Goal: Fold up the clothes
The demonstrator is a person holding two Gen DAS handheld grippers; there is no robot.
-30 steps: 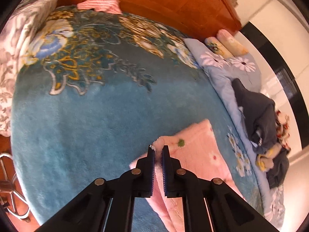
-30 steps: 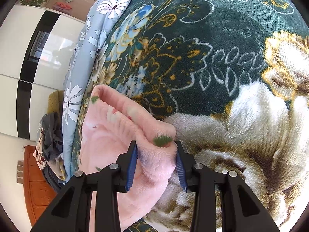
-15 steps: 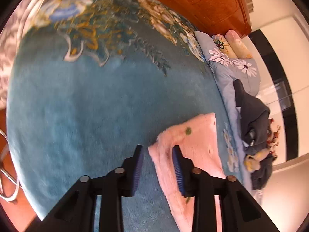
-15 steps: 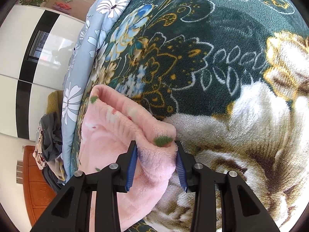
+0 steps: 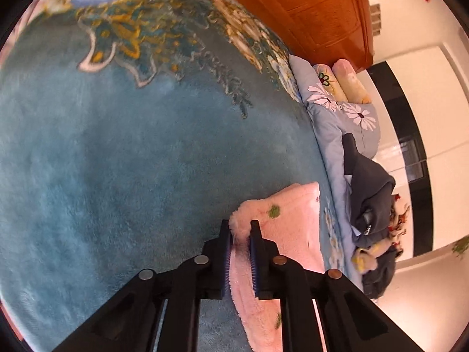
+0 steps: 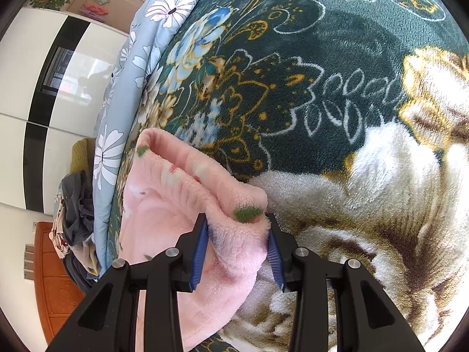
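Left gripper (image 5: 239,228) — mine, jaws narrow, pinching a fluffy corner of the pink fleece garment (image 5: 288,223); the cloth passed between the blue pads (image 5: 226,256) and trailed toward me.

Right gripper (image 6: 236,236) — mine, jaws set wider, closed on a thick bunched fold of the same garment (image 6: 164,214), a green speck just above the pads.

Garment's place — lying on the plush floral blanket (image 5: 123,158) over the bed, near the edge by the pale blue daisy-print quilt (image 5: 331,117).

Step in hand, as I judged it — both corners taken up, the fold itself not yet made.

Next move, as I judged it — lift both corners together, keep the edge taut, carry it across to meet the opposite edge, lay flat before letting go.

Farther — a heap of dark grey clothing (image 5: 369,202) on the quilt; beyond, the orange wooden headboard (image 5: 307,11).
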